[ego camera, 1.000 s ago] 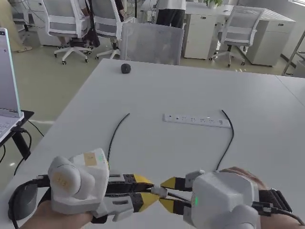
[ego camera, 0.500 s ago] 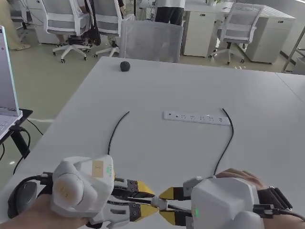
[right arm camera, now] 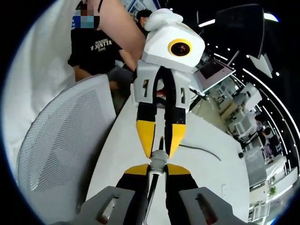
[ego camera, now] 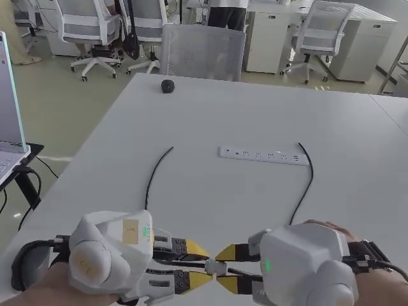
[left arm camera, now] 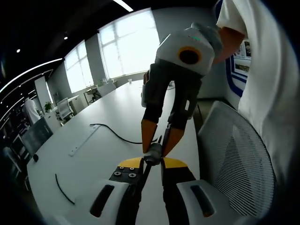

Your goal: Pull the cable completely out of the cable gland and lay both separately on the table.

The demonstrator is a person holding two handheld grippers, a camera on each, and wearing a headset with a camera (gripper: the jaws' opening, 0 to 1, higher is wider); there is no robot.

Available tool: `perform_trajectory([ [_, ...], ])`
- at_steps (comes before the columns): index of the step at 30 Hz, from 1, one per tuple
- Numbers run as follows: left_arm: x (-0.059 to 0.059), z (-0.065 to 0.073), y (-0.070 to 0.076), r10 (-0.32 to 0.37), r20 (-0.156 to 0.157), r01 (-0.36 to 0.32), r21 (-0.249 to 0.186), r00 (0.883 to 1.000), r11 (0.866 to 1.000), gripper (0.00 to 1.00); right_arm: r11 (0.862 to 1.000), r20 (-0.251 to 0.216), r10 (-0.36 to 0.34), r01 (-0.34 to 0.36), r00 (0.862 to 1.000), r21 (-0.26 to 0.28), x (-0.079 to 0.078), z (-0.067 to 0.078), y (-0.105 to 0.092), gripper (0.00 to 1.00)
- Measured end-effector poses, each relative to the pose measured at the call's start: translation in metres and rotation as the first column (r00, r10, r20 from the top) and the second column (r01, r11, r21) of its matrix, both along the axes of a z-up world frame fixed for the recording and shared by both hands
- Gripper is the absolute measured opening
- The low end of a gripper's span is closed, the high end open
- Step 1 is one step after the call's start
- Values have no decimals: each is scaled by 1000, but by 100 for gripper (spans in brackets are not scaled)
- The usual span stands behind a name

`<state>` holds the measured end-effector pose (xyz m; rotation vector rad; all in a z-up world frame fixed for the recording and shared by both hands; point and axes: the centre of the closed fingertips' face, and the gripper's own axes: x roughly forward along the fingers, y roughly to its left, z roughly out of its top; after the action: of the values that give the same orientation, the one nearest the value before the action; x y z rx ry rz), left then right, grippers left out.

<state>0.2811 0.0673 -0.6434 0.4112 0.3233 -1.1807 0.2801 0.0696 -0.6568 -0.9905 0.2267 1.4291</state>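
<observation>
Head view: left gripper [ego camera: 204,266] and right gripper [ego camera: 221,268] meet tip to tip at the near edge of the white table [ego camera: 210,121], well toward the person from the power strip [ego camera: 261,156]. The small pale cable gland [ego camera: 214,267] sits right btw their yellow tips, lifted off the table. A loose black wire [ego camera: 156,175] lies just left of the strip, and the strip's own cord [ego camera: 306,185] curls off its right end. A dark mouse-ish thing [ego camera: 167,87] sits far beyond the strip. Left gripper view: its jaws are pinched in on the gland, w/ the dark cable [left arm camera: 144,172] running back btw them, and the right gripper comes at it from above. Right gripper view: same deal mirrored, its jaws closed at the gland. Tbh I can't tell if the pads bite the gland body or the cable next to it.
</observation>
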Motion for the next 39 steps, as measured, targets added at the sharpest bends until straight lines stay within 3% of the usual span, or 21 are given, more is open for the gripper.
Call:
perform_trajectory([
  [6, 5, 3, 2, 37, -11, -37, -5, 999, 999, 14, 1000, 63, 8, -7, 998, -6, 3, 2, 3, 9],
  [10, 6, 3, 3, 44, -4, -44, -4, 999, 999, 14, 1000, 47, -3, 3, 999, -1, 4, 3, 2, 9],
  [21, 5, 3, 2, 43, -3, -43, -13, 999, 999, 14, 998, -88, -56, 59, 995, 31, 3, 6, 1, 10],
  [27, 2, 3, 2, 9, 39, -10, 19, 999, 1000, 14, 997, -158, -63, 69, 985, 30, 0, 6, 1, 9],
  [35, -1, 2, -1, -12, 72, 9, 50, 997, 999, 14, 997, -199, -74, 76, 977, 6, -2, 4, 2, 9],
  [37, 1, 2, -1, 3, 55, -5, 43, 998, 999, 14, 997, -194, -77, 78, 978, -3, -2, 3, 2, 9],
  [38, 2, 1, -1, 31, 15, -31, 16, 999, 999, 14, 997, -187, -81, 81, 979, -8, -2, 3, 2, 8],
  [39, 3, 2, -1, 39, 2, -39, 5, 999, 999, 14, 996, -163, -86, 86, 983, -11, 0, 4, 2, 8],
])
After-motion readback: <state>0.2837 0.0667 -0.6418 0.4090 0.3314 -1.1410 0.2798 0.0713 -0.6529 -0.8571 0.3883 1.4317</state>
